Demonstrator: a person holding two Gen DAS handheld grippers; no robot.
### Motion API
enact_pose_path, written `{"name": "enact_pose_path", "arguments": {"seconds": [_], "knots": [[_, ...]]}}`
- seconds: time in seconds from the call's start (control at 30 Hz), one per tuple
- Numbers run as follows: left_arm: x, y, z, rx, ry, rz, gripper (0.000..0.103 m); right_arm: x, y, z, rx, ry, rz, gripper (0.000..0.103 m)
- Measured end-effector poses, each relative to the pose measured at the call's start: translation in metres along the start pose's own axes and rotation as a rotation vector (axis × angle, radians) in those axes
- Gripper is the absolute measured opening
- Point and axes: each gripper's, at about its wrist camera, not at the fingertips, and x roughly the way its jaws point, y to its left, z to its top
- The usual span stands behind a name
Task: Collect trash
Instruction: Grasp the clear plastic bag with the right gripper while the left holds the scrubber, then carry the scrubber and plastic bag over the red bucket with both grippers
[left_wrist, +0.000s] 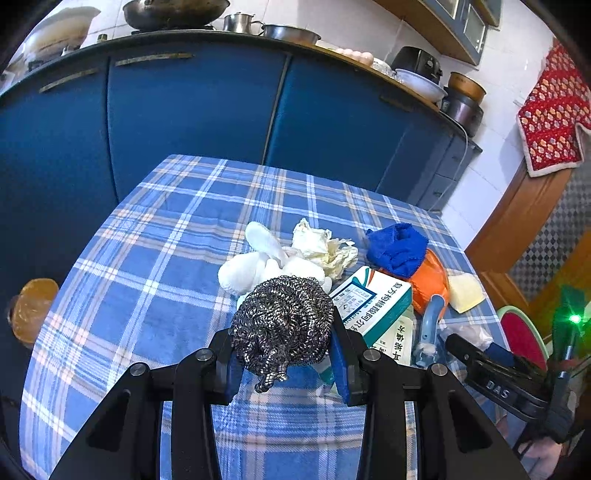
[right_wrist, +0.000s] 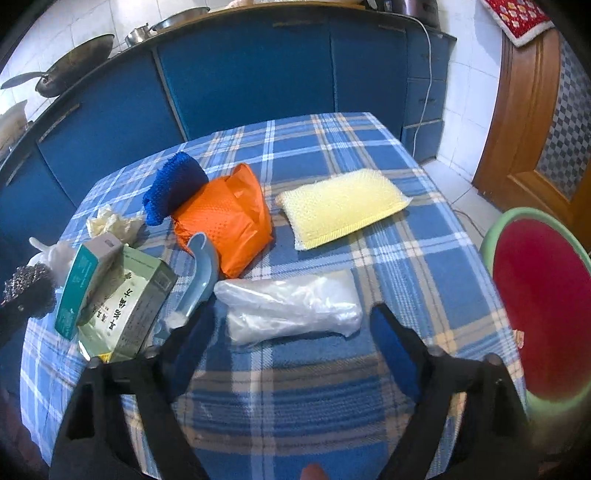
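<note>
The left gripper (left_wrist: 282, 354) is clamped on a steel wool scourer (left_wrist: 282, 325), its blue-padded fingers pressing the ball from both sides, with a loose coil hanging below. The scourer is held above the plaid-covered bench (left_wrist: 147, 258).

Taking the orange plastic bag (right_wrist: 229, 221) as landmark: the scourer sits well to its left in the right wrist view, at the picture's edge (right_wrist: 29, 291). Between scourer and bag lie two cardboard boxes (right_wrist: 110, 295), one stacked on the other, printed with Chinese text. Behind the boxes, left of the bag, are a crumpled cream paper (left_wrist: 325, 247) and a white glove (left_wrist: 258, 258), touching each other. A blue cloth (right_wrist: 173, 184) rests against the bag's far left side, partly on top of it. A pale blue plastic handle (right_wrist: 201, 273) leans out from the bag's near edge, just beside the boxes.

The right gripper (right_wrist: 291, 332) stands wide open, its fingers on either side of a clear crumpled plastic bag (right_wrist: 291, 306) that lies on the bench just in front of the orange bag. Whether the pads touch the clear plastic cannot be told. A yellow sponge (right_wrist: 343, 203) lies flat to the right of the orange bag, apart from it. Further right, off the bench's edge, is a round red basin with a green rim (right_wrist: 543, 302). Blue cabinets (right_wrist: 258, 74) stand behind the bench.
</note>
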Motion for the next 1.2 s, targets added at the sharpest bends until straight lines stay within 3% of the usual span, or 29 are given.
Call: {"name": "enact_pose_path", "arguments": {"seconds": [0.1, 0.37, 1.2], "knots": [[-0.002, -0.001, 0.000, -0.001, -0.003, -0.006, 0.040, 0.000, 0.000, 0.001, -0.005, -0.002, -0.006, 0.073], [-0.013, -0.006, -0.001, 0.009, -0.014, -0.015, 0.040, -0.010, -0.005, -0.003, 0.020, -0.008, 0.028, 0.071], [-0.051, -0.061, -0.010, 0.109, -0.046, -0.111, 0.040, -0.109, -0.036, -0.034, 0.085, -0.145, 0.091, 0.072]]}}
